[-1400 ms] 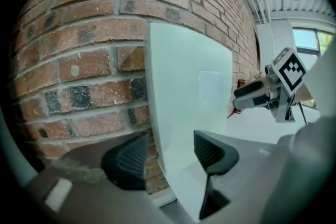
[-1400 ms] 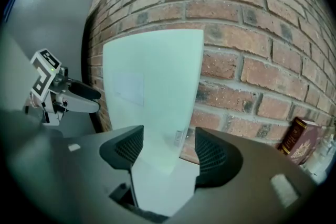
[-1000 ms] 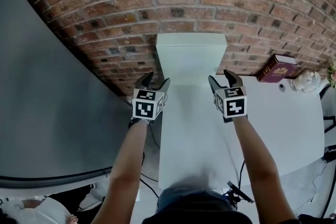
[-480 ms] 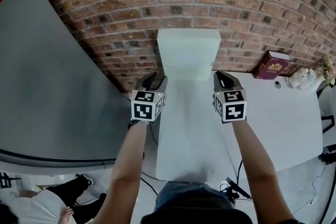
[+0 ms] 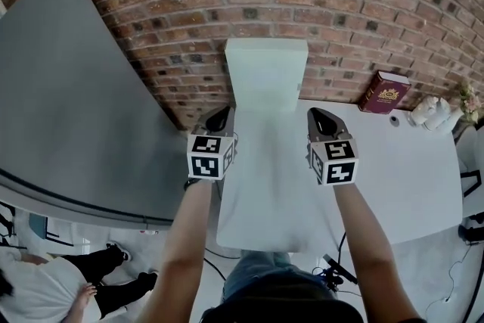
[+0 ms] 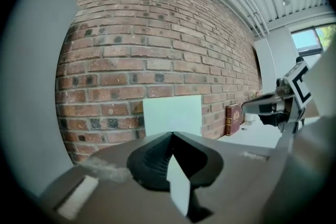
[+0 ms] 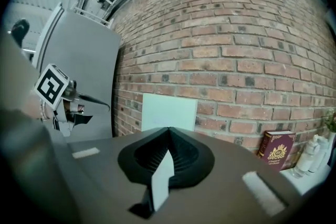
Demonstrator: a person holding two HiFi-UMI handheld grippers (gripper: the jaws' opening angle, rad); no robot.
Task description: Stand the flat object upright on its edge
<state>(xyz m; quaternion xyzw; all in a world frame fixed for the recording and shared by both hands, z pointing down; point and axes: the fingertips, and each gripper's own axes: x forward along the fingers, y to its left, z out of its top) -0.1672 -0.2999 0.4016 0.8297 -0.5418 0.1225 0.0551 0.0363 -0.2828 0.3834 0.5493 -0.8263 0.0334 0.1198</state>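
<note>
Brick wall [image 5: 363, 4] backs a white panel [image 5: 266, 76] that stands on its lower edge at the far end of a white table [image 5: 393, 170], apparently propped against the bricks. Just short of the panel, the left gripper [image 5: 219, 116] and right gripper [image 5: 321, 117] sit near its bottom corners without touching. Both sets of jaws have just been closing and are pressed together with nothing between them. Right of the panel, a red book [image 5: 384, 92] leans on the wall. With the panel seemingly up, the job looks like a clean exit: keep both grippers off its edges, draw straight away from it, and watch for its foot sliding.
</note>
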